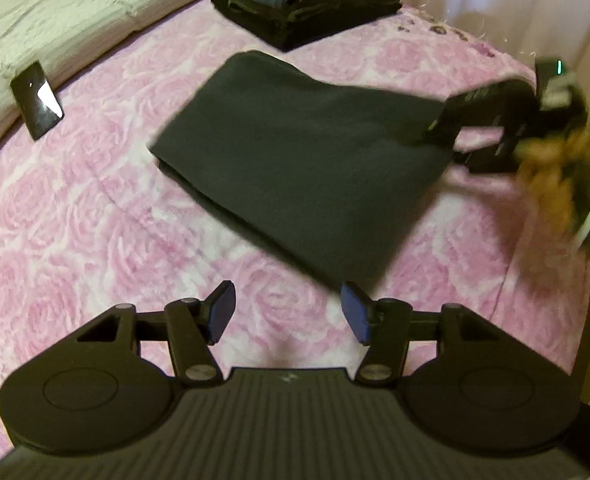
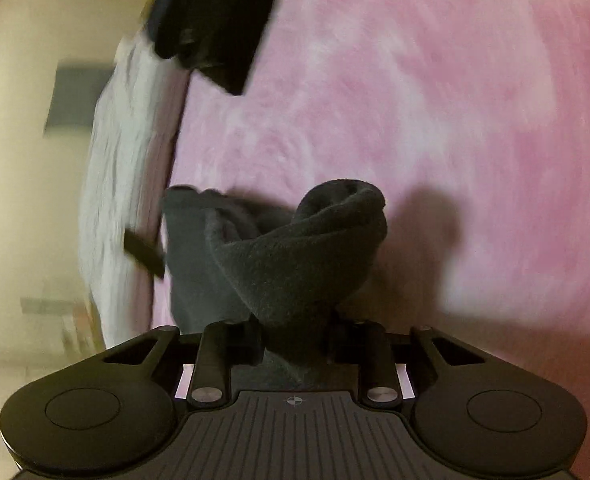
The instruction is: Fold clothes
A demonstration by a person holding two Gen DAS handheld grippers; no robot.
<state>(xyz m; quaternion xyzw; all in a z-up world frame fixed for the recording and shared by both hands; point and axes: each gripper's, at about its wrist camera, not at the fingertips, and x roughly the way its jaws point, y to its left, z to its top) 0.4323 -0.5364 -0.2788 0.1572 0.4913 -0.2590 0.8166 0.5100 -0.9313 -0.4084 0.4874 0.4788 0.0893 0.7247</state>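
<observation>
Left tool (image 1: 288, 312), nearest the lens, hangs released with blue pads (image 1: 220, 312) spread above the pink rose-patterned bedspread (image 1: 75, 220). Just ahead lies the flat folded dark grey fleece garment (image 1: 295, 152). Beyond it sits a stack of folded dark clothes (image 1: 307, 4); a black phone (image 1: 37, 100) lies far left. Right tool (image 2: 295, 344) is clenched on a bunched corner of that garment (image 2: 295, 248), at its right edge.

Soft indoor light, fisheye-bent edges, right wrist view smeared by motion blur (pink bedspread (image 2: 415, 120) especially) — dim corners
</observation>
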